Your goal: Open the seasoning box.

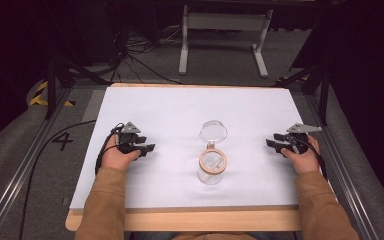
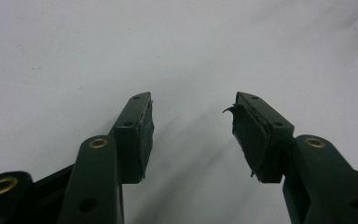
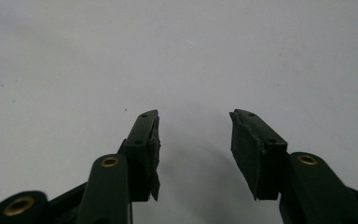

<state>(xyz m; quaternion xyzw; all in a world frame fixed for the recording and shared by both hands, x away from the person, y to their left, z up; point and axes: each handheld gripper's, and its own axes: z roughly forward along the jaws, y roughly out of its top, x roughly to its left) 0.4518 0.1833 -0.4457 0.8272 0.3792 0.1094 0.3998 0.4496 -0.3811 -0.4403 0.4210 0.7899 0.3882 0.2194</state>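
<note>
Both forearms, in tan sleeves, come in from the near edge of the table and rest low on the white sheet (image 1: 180, 110), one to each side. The left hand (image 1: 114, 156) holds the left gripper (image 1: 149, 148) with its tips turned inward, toward the middle of the sheet; the right hand (image 1: 302, 157) holds the right gripper (image 1: 270, 144) the same way, mirrored, so the two sets of tips face each other across the table. In the left gripper view the left gripper (image 2: 193, 133) has its jaws spread wide, with only bare white sheet between the pads; one pad's rubber is frayed at the edge. In the right gripper view the right gripper (image 3: 193, 149) stands just as wide apart and grips nothing, again over plain white sheet. Between the two grippers, well apart from both and slightly nearer the person than their tips, stands a clear glass jar (image 1: 212, 167) with a pale wooden ring around its open mouth. Its hinged round glass lid (image 1: 213, 132) is swung back and lies on the far side of the jar, joined to it at the rim. I cannot make out anything inside the jar; the sheet shows through its glass.
</note>
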